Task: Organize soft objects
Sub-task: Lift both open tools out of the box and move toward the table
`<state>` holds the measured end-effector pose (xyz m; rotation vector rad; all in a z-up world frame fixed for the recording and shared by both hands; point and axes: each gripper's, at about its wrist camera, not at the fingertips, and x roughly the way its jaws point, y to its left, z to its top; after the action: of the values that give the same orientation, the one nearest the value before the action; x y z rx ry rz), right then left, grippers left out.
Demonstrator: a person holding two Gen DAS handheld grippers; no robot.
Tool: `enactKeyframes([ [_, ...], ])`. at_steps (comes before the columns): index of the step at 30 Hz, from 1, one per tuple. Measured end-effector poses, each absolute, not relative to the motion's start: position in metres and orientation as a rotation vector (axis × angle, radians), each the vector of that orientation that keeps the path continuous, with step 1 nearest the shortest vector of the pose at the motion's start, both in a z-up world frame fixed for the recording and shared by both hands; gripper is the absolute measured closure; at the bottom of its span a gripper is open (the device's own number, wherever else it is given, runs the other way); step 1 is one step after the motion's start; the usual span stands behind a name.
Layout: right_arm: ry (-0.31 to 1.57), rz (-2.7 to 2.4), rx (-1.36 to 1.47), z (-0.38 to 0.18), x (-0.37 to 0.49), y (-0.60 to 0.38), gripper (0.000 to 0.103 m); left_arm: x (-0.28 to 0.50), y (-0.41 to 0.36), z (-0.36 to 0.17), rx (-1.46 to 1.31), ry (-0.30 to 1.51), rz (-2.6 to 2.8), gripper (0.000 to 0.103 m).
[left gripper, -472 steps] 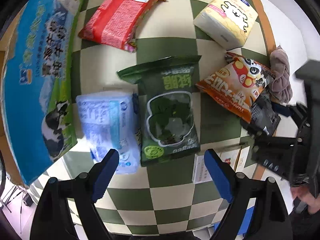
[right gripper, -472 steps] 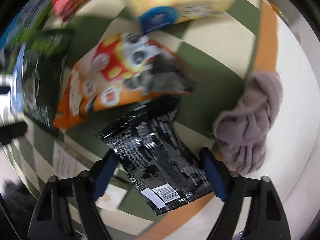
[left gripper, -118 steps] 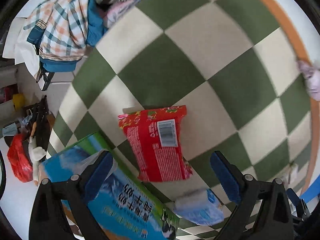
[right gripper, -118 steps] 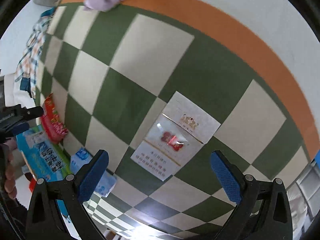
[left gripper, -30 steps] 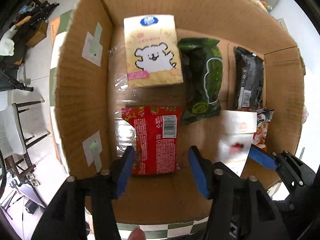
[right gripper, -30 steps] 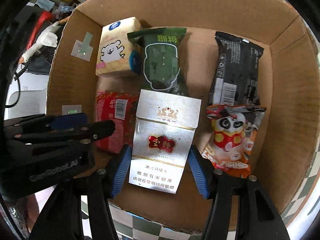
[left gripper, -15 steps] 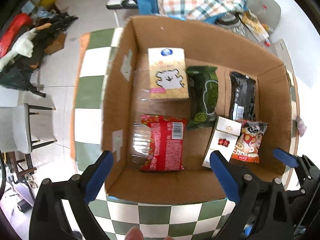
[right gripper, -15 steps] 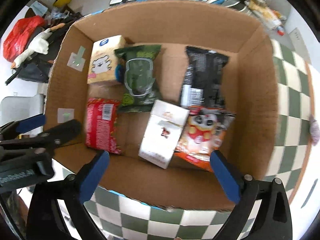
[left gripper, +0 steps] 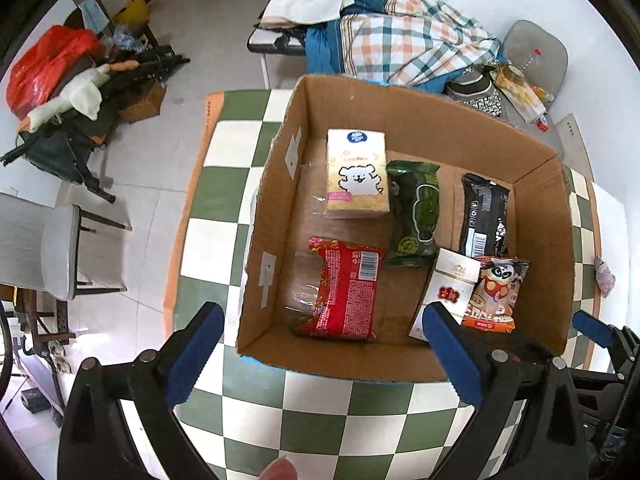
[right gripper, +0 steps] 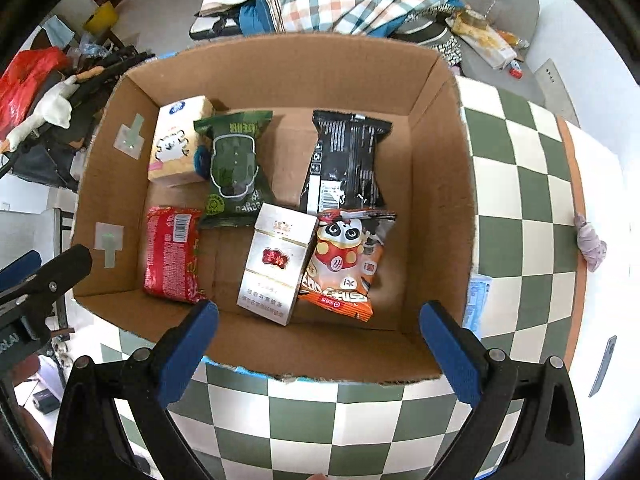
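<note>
A cardboard box stands open on a green-and-white checked cloth, and both grippers hang above its near edge, pointing down into it. The left gripper has its blue-padded fingers spread wide apart with nothing between them. The right gripper is likewise spread wide and empty.

Inside the box, at the far left, lies a yellow tissue pack with a white bear on it. Near to that, at the near left, lies a red packet. Right of the tissues lies a green snack bag, its edge resting over the tissue pack. In the middle near side a white carton lies tilted, touching an orange panda bag on its right. Beyond the panda bag lies a black packet. Far right on the cloth, well apart from the box, sits a small purple cloth.
</note>
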<state>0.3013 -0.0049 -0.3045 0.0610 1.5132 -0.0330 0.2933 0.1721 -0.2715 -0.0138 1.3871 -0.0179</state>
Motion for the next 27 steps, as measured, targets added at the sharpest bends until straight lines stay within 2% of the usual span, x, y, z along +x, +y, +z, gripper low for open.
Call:
enactKeyframes([
  [9, 1.411, -0.034, 0.048, -0.260, 0.281, -0.009, 0.001, 0.272, 0.151, -0.232, 0.030, 1.285, -0.043, 0.001],
  [16, 1.400, -0.020, 0.132, -0.241, 0.264, -0.031, 0.001, 0.262, 0.116, -0.213, 0.060, 1.269, -0.110, 0.001],
  [22, 1.401, -0.079, 0.271, -0.230, 0.232, -0.108, 0.001, 0.243, 0.019, -0.195, 0.217, 1.241, -0.229, 0.001],
  [27, 1.412, -0.216, 0.349, -0.243, 0.196, -0.208, 0.001, 0.225, -0.071, -0.227, 0.283, 1.318, -0.273, 0.001],
])
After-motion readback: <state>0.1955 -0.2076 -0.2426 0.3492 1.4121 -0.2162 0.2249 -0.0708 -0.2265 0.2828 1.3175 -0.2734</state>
